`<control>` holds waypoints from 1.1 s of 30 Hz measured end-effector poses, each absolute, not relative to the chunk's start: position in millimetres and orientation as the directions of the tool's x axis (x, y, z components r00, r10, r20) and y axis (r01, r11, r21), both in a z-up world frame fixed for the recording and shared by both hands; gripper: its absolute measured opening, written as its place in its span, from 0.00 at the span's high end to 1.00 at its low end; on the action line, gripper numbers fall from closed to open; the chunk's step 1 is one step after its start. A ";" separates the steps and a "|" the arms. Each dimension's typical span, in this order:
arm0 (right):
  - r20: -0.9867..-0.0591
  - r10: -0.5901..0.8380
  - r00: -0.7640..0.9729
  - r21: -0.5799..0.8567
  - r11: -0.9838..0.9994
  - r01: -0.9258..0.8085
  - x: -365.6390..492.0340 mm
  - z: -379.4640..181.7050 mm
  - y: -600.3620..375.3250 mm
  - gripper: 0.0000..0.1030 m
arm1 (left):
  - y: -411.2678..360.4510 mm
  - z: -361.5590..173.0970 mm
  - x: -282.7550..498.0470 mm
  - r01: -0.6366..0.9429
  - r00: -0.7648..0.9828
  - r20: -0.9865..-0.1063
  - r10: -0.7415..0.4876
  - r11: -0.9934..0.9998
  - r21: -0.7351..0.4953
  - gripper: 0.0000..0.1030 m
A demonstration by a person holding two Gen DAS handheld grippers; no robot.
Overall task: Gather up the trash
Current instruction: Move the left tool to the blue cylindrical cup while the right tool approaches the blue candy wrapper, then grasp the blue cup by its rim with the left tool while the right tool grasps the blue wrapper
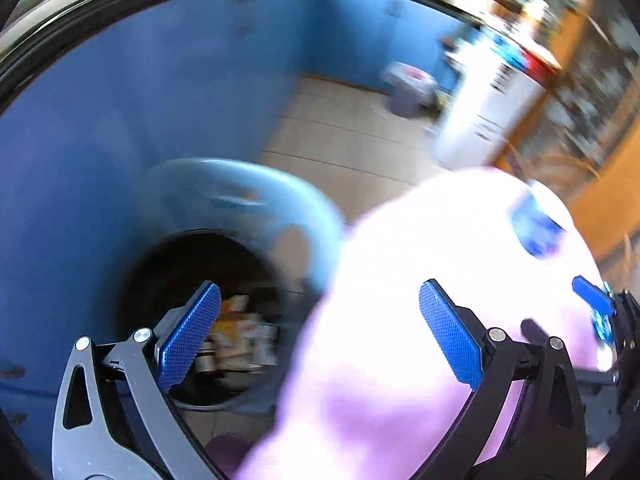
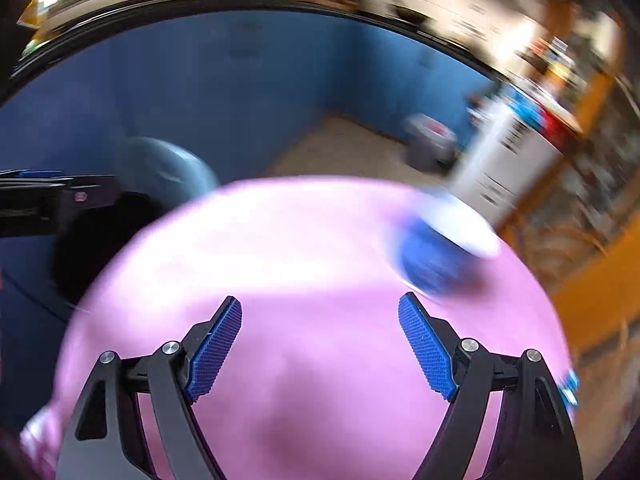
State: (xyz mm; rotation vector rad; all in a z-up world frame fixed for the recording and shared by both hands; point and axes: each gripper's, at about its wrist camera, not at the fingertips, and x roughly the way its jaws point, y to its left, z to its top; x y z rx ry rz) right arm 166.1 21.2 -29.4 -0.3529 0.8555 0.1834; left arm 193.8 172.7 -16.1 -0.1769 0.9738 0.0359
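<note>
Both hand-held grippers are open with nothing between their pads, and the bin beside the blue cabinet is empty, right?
Not quite: the bin is not empty. The left wrist view shows packaging lying in the bottom. The rest holds: the left hand-held gripper and right hand-held gripper are open with nothing between their pads.

A home kitchen, seen from the floor corner.
Blue cabinets (image 1: 192, 80) run under a dark counter edge (image 2: 280, 4), beige tiles (image 1: 340, 136) cover the floor, an open bin (image 1: 224, 300) holds packaging, and wooden shelving (image 1: 592, 92) stands crowded.
</note>
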 end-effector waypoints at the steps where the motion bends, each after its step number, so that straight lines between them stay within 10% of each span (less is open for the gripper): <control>1: -0.760 -0.033 0.649 -0.238 0.944 -0.230 164.5 -28.9 -9.5 0.24 | 155.7 -16.2 197.9 -0.074 0.562 -0.824 -0.068 0.988 -0.132 0.03; 10: -0.774 -0.201 0.600 -0.201 0.977 0.069 160.5 -32.6 -166.5 0.15 | 23.0 -24.5 243.6 0.164 0.545 -0.826 -0.145 0.984 -0.065 0.03; 33: -0.813 -0.063 0.579 -0.009 0.995 0.095 181.4 -64.0 -192.4 0.22 | -63.5 -57.6 324.1 0.269 0.502 -0.854 -0.140 0.963 0.000 0.04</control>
